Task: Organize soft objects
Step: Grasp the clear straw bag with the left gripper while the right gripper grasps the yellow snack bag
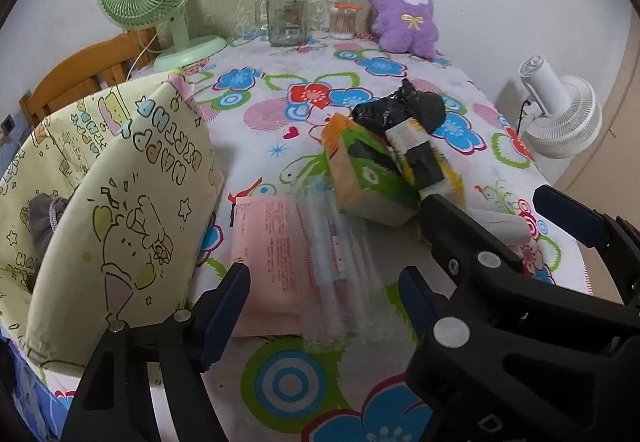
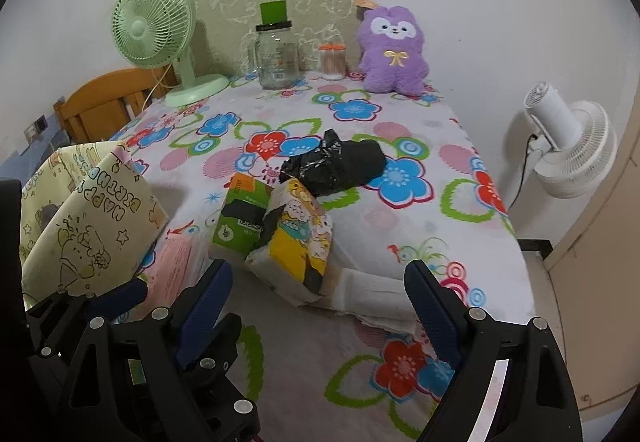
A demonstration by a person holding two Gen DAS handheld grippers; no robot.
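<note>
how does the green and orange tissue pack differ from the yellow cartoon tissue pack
The green and orange tissue pack carries a plain logo design, while the yellow cartoon tissue pack is covered in cartoon characters. The green and orange tissue pack lies nearer the pink flat packet; the yellow cartoon tissue pack lies nearer the white folded cloth. The yellow cartoon tissue pack leans against the green and orange one. Both are soft plastic-wrapped packs on the flowered tablecloth.

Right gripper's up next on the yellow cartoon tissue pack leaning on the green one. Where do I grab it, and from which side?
Probably across the narrow thickness of the yellow tissue pack, at its near lower end, coming from the camera side and above. It lies tilted against the green tissue pack, so that end is free. The right gripper is open, nothing between its fingers. The soft wrapper should squash, so close gently.
</note>
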